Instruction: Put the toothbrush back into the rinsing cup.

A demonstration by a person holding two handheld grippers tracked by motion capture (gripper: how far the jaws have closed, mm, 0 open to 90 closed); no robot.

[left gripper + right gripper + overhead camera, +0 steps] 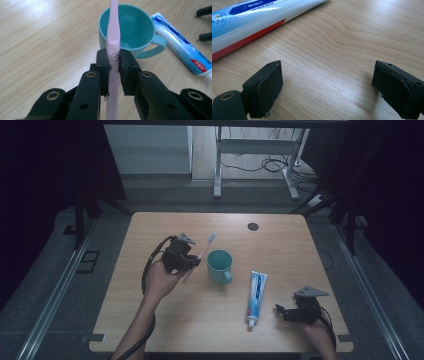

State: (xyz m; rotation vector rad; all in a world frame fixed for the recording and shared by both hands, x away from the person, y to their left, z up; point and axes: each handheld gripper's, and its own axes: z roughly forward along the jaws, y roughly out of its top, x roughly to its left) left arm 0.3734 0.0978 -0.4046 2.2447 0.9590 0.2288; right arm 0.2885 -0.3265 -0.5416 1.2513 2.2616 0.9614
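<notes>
The left gripper [113, 61] sits closest to its own camera, its two black fingers [102, 67] clamped on the ribbed handle of a pink toothbrush [113, 37] — the handle runs straight up between the pads, and its upper part crosses in front of the teal cup [136, 30] behind it. From the high view the left gripper [192, 261] hangs above the tabletop [280, 245] just left of the cup [219, 266], with the toothbrush [200, 256] slanting up and away, its bristle head at the far end.

The work in hand looks like standing the toothbrush in the cup. The grip is low on the handle and narrow, so the brush could pivot between the pads if its end knocks the rim. The cup is light and free-standing, and a sideways nudge from brush or fingers might tip or slide it toward the toothpaste tube [256, 298], which lies flat just to the cup's right and nearer. Releasing too high could let the brush bounce out.

The right gripper [286, 312] rests at the near right of the tabletop, just right of the tube's cap end. Its fingers [265, 87] stand wide apart with nothing but bare wood between them — the tube [249, 22] lies just beyond, untouched.
</notes>
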